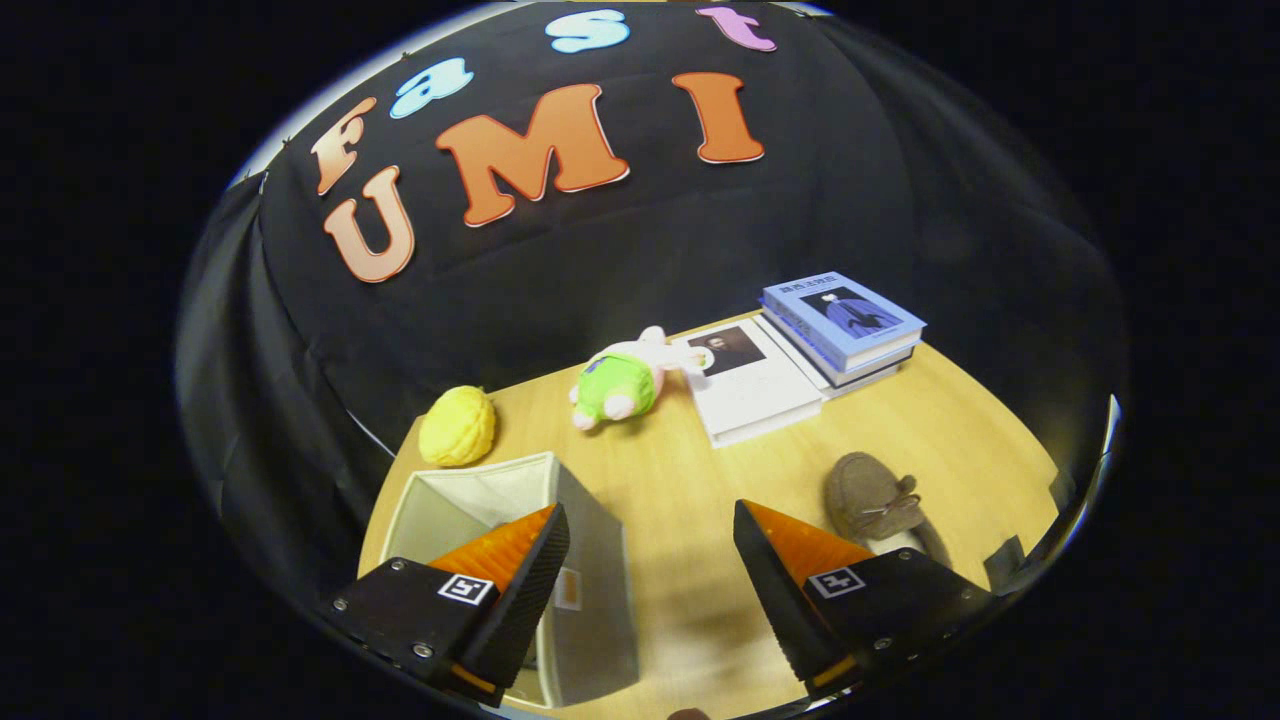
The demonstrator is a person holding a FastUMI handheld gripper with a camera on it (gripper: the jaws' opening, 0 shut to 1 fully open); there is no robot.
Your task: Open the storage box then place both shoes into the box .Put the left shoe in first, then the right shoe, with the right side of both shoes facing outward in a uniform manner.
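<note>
Held above the wooden table [700, 470], the gripper [650, 560] has its two orange-and-black fingers [520, 560] spread wide apart with nothing between them — only bare tabletop shows in the gap. Under the left finger stands the storage box [590, 560], a pale fabric box with its top open; the finger's tip overlaps the box's near right edge in this view, though whether it touches the box I cannot tell. Its inside, as far as it shows past the finger, looks pale and bare. Just beyond the right finger lies a brown shoe [872, 498] — a soft moccasin with a small bow on top, resting on the table with its toe pointing away from the gripper. Which shoe of the pair it is I cannot tell.

Farther back on the table, well beyond the fingers, a yellow plush ball [457, 427] sits behind the box near the black cloth wall. A plush toy in green [625, 383] lies beside a white book [750, 390], and a stack of blue books [840, 330] rests just to that book's right.
</note>
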